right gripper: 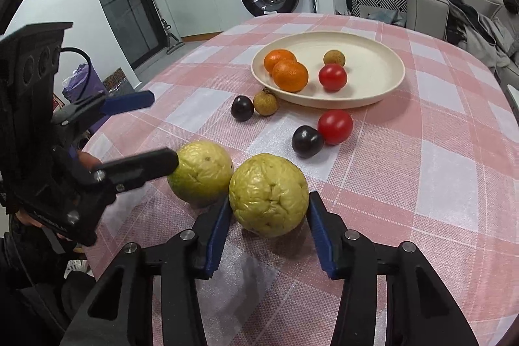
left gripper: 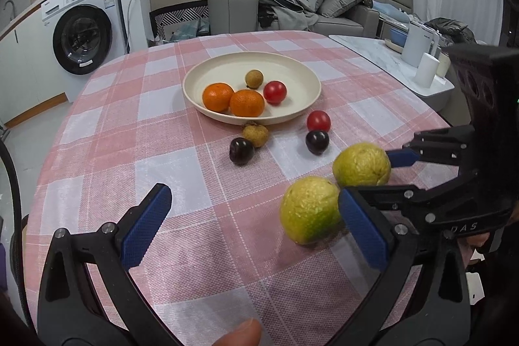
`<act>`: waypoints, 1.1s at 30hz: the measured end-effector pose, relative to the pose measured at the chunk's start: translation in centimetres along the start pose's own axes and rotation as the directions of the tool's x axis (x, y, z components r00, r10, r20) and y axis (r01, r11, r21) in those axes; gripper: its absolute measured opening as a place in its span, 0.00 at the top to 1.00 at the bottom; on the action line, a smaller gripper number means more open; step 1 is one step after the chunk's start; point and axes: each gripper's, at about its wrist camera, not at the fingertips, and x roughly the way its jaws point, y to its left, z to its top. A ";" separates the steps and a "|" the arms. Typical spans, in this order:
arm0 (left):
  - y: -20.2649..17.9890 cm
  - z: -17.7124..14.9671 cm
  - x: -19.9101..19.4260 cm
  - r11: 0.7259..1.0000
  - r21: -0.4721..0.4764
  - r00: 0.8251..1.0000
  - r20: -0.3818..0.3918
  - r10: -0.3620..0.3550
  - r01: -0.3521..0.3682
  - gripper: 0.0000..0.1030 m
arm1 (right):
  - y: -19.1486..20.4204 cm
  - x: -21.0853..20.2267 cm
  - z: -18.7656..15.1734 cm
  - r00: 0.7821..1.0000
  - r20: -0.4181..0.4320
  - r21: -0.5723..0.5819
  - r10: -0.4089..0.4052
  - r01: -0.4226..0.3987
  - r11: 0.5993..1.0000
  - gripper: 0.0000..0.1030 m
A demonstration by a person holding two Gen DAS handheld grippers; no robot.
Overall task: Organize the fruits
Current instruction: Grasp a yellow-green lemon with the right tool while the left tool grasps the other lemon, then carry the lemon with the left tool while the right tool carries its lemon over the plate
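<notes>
- A green guava [right gripper: 268,194] is sitting on the checked tablecloth [right gripper: 421,171] between the pads of the right claw [right gripper: 269,235], at 6 o'clock from the plate; it is nearly round, so no long axis is showing, and its puckered end is facing the camera.
- The right claw's pads are sitting against the guava's two sides, apparently pinching it, though the contact is hard to confirm.
- A second guava [right gripper: 201,172] is touching the first at its 10 o'clock, slightly egg-shaped.
- The left claw [left gripper: 256,226] is hanging spread wide, with one pad touching or just beside that second guava [left gripper: 310,209]; nothing is sitting between its pads.
- Two dark plums [right gripper: 307,141], a red tomato [right gripper: 335,126] and a brown longan [right gripper: 265,102] are lying between the guavas and the plate.
- The cream plate [right gripper: 382,67] is holding two oranges [right gripper: 289,75], a tomato and a longan.
</notes>
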 end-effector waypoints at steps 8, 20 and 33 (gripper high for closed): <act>-2.0 -0.7 1.8 0.999 0.023 0.997 -0.063 -0.047 0.049 0.01 | -0.9 -1.4 0.3 0.999 0.030 0.021 -0.019 0.018 1.000 0.54; -3.4 -1.3 2.7 0.987 0.070 0.986 -0.086 -0.140 0.146 0.57 | -1.2 -1.3 0.3 0.999 0.032 0.042 -0.023 0.021 0.999 0.54; 0.5 1.8 0.4 0.995 -0.037 0.994 0.067 -0.087 0.090 0.57 | -2.0 -2.4 1.0 0.990 0.124 0.081 -0.062 0.052 0.995 0.54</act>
